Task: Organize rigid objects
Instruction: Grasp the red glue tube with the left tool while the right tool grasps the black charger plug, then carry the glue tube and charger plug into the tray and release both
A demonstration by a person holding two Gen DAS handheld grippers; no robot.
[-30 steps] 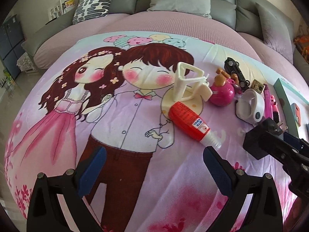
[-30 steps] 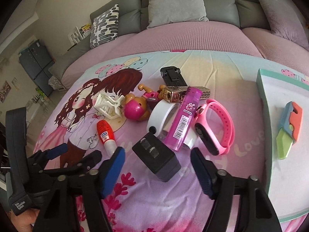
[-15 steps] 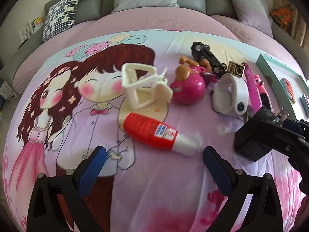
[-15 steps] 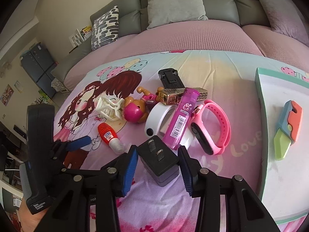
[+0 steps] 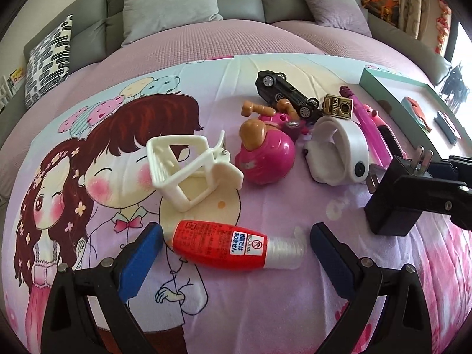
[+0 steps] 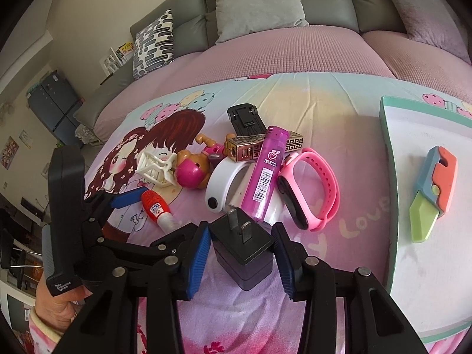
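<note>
My right gripper (image 6: 242,250) is shut on a black plug adapter (image 6: 243,247), prongs up; it also shows in the left wrist view (image 5: 392,203). My left gripper (image 5: 236,253) is open around a red glue bottle (image 5: 224,246) lying sideways between its fingers; the bottle also shows in the right wrist view (image 6: 155,209). Behind lie a white clip (image 5: 188,171), a pink ball toy (image 5: 268,156), a white band (image 5: 339,153), a black toy car (image 5: 286,93), a gold lighter (image 6: 259,146), a purple lighter (image 6: 265,174) and a pink wristband (image 6: 312,188).
A teal-rimmed white tray (image 6: 419,265) lies at the right and holds a multicoloured toy knife (image 6: 433,191). All sits on a cartoon-print sheet (image 5: 88,206) over a pink mattress. Grey cushions (image 5: 168,0) line the back.
My right gripper closed on the black adapter and holds it. My left gripper moved forward and right, so the red glue bottle now lies between its open fingers.
</note>
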